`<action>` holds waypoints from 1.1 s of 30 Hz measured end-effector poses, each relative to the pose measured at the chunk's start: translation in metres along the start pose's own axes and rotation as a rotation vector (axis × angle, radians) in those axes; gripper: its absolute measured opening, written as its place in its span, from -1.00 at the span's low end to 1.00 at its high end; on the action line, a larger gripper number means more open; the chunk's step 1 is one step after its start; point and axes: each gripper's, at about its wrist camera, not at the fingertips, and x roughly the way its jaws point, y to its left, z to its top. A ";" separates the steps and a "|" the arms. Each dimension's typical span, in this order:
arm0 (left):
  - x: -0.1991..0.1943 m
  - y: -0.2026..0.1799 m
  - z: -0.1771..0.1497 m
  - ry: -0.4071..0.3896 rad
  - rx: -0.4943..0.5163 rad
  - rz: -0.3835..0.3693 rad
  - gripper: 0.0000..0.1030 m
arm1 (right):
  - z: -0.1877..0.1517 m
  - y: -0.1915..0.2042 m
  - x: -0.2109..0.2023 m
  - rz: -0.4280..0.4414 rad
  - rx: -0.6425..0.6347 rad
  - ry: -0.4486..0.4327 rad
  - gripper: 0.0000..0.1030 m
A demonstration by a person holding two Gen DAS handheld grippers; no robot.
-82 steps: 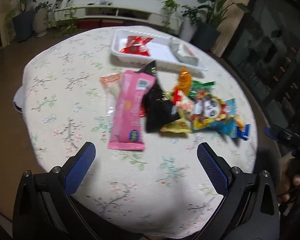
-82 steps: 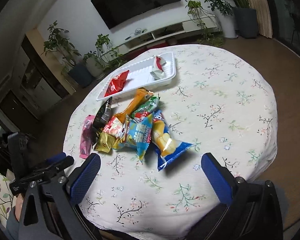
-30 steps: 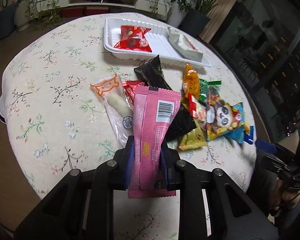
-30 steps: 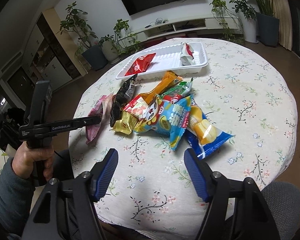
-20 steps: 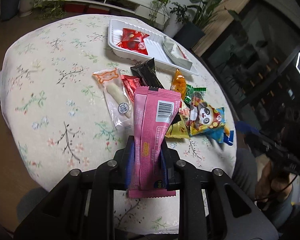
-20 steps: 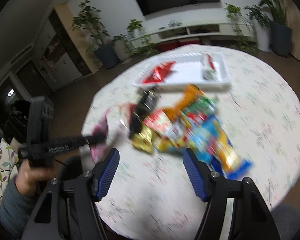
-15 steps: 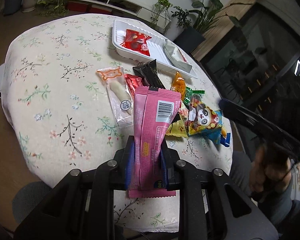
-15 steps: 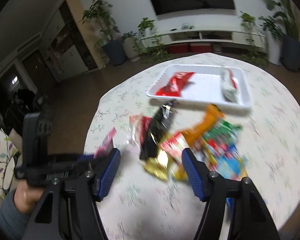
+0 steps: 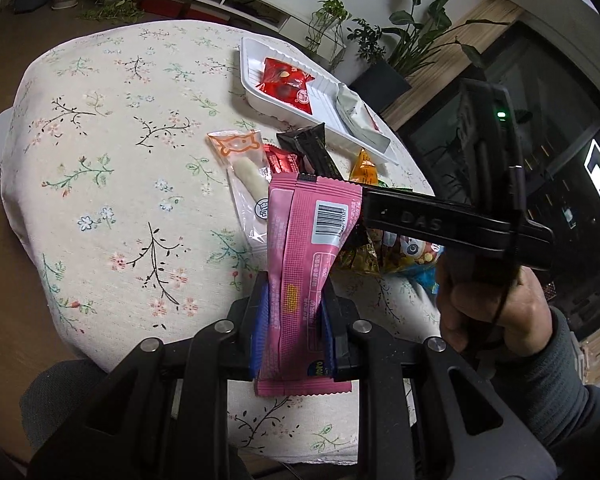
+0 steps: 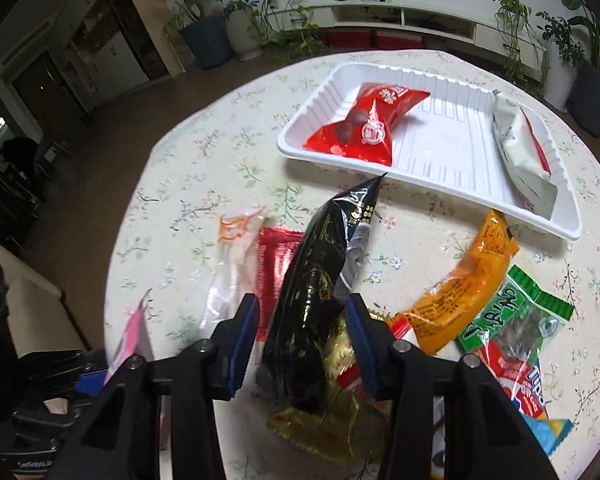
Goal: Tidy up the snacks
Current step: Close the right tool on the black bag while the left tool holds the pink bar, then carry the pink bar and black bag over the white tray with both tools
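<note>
Left tongs: pinching the pink bar across its lower half, lifted off the tabletop; the bar's long axis runs straight out along the fingers, barcode end farthest away.

Right tongs: part spread, jaws just been closing, with the black pack between them; a thin gap shows on each side, so I judge the pads are not yet pressing.

Black pack axis: it lies lengthwise between the blue pads, broad end under the tongs, pointed tip aimed away at the tray. The squeeze would fall across its narrow width.

What it lies on: its near end overlaps the gold pack; the red wrapper is just beside the left pad and could be snagged as the jaws close.

Which hand is nearer: the right tongs are over the pile and closer to the tray; the left tongs hang back near the tabletop's edge.

Tray: beyond the pile, with a red bag at one end and a white pack at the other; bare ribbed floor between them, in line with the black pack's tip.

Likely next: finish the pinch, then carry forward along the pack's own axis.
</note>
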 end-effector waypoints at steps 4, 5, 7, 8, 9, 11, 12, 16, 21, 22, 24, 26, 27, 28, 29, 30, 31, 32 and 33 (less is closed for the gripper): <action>0.003 0.000 -0.001 0.006 -0.001 -0.004 -0.60 | 0.002 -0.005 0.009 0.023 0.029 0.015 -0.10; 0.004 0.000 -0.001 0.007 -0.002 -0.005 -0.60 | 0.002 -0.006 0.009 0.029 0.033 0.014 -0.11; 0.004 0.000 -0.002 0.009 -0.005 -0.005 -0.60 | 0.002 -0.009 0.009 0.050 0.049 0.011 -0.25; 0.005 0.000 -0.002 0.009 -0.006 -0.005 -0.60 | 0.001 -0.010 0.009 0.061 0.055 0.012 -0.28; 0.005 0.000 -0.001 0.010 -0.007 -0.004 -0.60 | 0.001 -0.012 0.008 0.076 0.063 0.011 -0.34; 0.007 0.000 -0.001 0.011 -0.007 -0.005 -0.60 | -0.001 -0.014 0.008 0.091 0.073 0.009 -0.41; 0.008 -0.001 0.000 0.012 -0.007 -0.005 -0.60 | -0.001 -0.015 0.007 0.100 0.080 0.007 -0.44; 0.010 -0.002 0.000 0.014 -0.012 -0.011 -0.61 | -0.003 -0.017 0.003 0.143 0.113 0.000 -0.51; 0.011 -0.004 0.002 0.012 -0.015 -0.019 -0.60 | -0.009 -0.020 -0.017 0.194 0.153 -0.044 -0.52; 0.011 -0.004 0.003 0.012 -0.014 -0.019 -0.60 | -0.011 -0.020 -0.021 0.202 0.159 -0.051 -0.52; 0.012 -0.005 0.003 0.014 -0.012 -0.022 -0.60 | -0.015 -0.022 -0.031 0.229 0.177 -0.066 -0.52; 0.013 -0.005 0.004 0.015 -0.009 -0.024 -0.60 | -0.019 -0.024 -0.037 0.251 0.188 -0.074 -0.52; 0.014 -0.006 0.005 0.015 -0.008 -0.026 -0.60 | -0.022 -0.025 -0.041 0.264 0.196 -0.079 -0.52; 0.014 -0.007 0.005 0.015 -0.007 -0.027 -0.61 | -0.024 -0.025 -0.043 0.267 0.198 -0.083 -0.52; 0.015 -0.008 0.005 0.015 -0.007 -0.028 -0.60 | -0.027 -0.026 -0.047 0.270 0.201 -0.089 -0.52; 0.016 -0.009 0.006 0.015 -0.006 -0.030 -0.60 | -0.031 -0.028 -0.050 0.275 0.208 -0.094 -0.52; 0.016 -0.009 0.007 0.015 -0.005 -0.031 -0.60 | -0.033 -0.031 -0.052 0.278 0.213 -0.097 -0.52; 0.016 -0.010 0.007 0.015 -0.005 -0.032 -0.60 | -0.036 -0.034 -0.054 0.281 0.219 -0.100 -0.52; 0.016 -0.010 0.008 0.014 -0.005 -0.034 -0.60 | -0.040 -0.037 -0.057 0.284 0.228 -0.106 -0.52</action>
